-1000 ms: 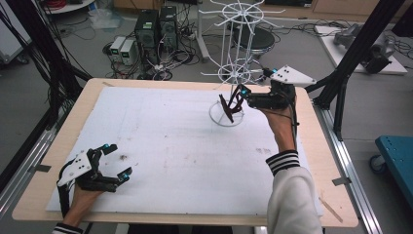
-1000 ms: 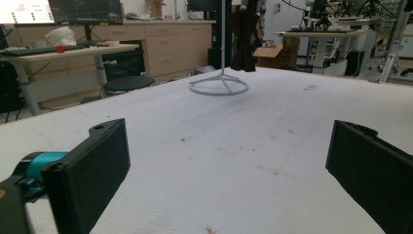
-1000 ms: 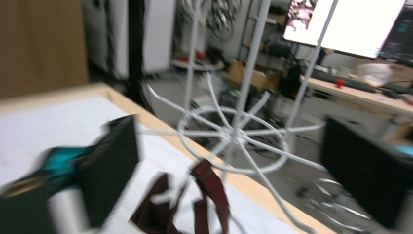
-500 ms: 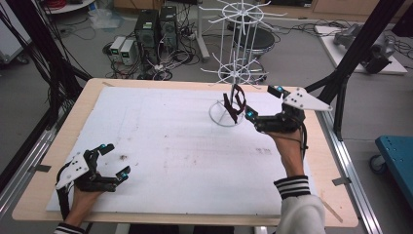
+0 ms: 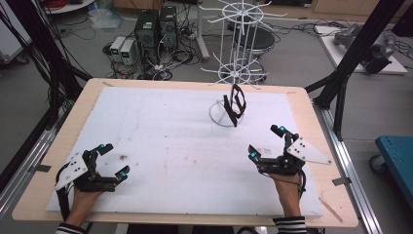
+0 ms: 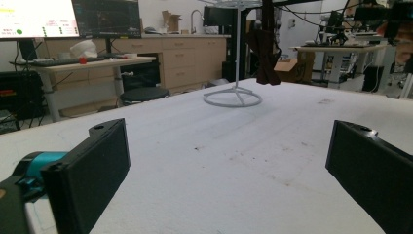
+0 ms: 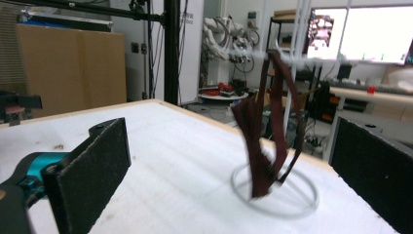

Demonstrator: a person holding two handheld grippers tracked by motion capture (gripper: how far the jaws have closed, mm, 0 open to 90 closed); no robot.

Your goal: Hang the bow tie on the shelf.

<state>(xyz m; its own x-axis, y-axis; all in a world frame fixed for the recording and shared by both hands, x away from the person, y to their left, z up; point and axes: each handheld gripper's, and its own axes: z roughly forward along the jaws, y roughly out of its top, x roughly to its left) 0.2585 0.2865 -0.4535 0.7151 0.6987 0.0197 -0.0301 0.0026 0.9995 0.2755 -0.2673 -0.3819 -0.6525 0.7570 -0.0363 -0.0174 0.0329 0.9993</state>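
Hanging from a low arm of the white wire display rack (image 5: 237, 73) is a dark maroon strap-like cloth item (image 5: 235, 104), its lower end dangling over the rack's ring base at the far centre-right of the white foam-covered table (image 5: 185, 141). No bins or trays in view; the rack is the sole holder and carries just that strap.

Left gripper (image 5: 111, 160) sits near the near-left corner of the table, jaws spread wide, nothing between them; its own view (image 6: 224, 175) looks across bare foam w/ a few small dark specks toward the rack. Right gripper (image 5: 267, 142) sits near the near-right edge, jaws also wide apart & empty; in the right gripper view (image 7: 229, 170) the strap (image 7: 265, 146) hangs ahead, well apart from both pads.

Wide open foam between the grippers and the rack. Wooden rim of the table shows all round the foam; black frame posts stand off the far-left & far-right corners.
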